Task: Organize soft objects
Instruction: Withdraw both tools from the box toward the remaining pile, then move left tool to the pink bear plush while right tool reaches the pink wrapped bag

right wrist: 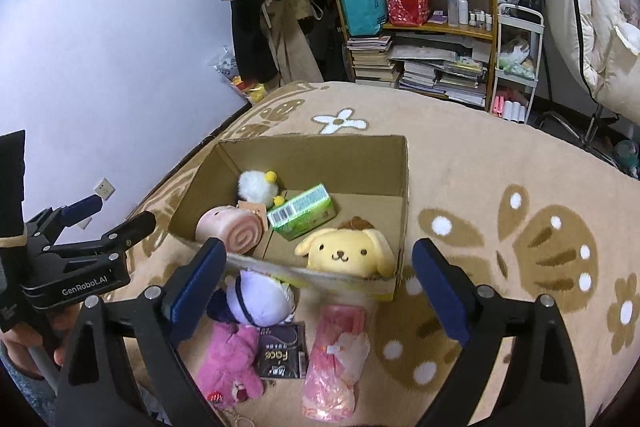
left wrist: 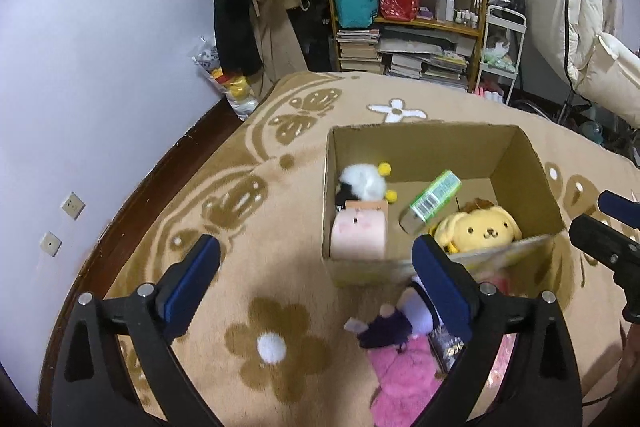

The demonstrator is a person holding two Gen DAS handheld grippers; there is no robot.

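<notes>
Both claws, left claw (left wrist: 316, 283) and right claw (right wrist: 318, 289), gape wide and empty at lower frame. Between them on the fuzzy floral blanket (right wrist: 500, 167) lie a shaggy pink plush (right wrist: 232, 359) and crinkly pink packet (right wrist: 336, 359). Beyond, mid-frame, the cardboard box (right wrist: 402, 187) holds a round yellow dog plush (right wrist: 346, 251) and green carton (right wrist: 302, 213).

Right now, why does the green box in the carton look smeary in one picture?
Left wrist view: the green box is smeared, like motion blur, and the pink plush looks soft too. Right wrist view: the same box looks sharp, barcode visible. Both views bend at the edges.
</notes>
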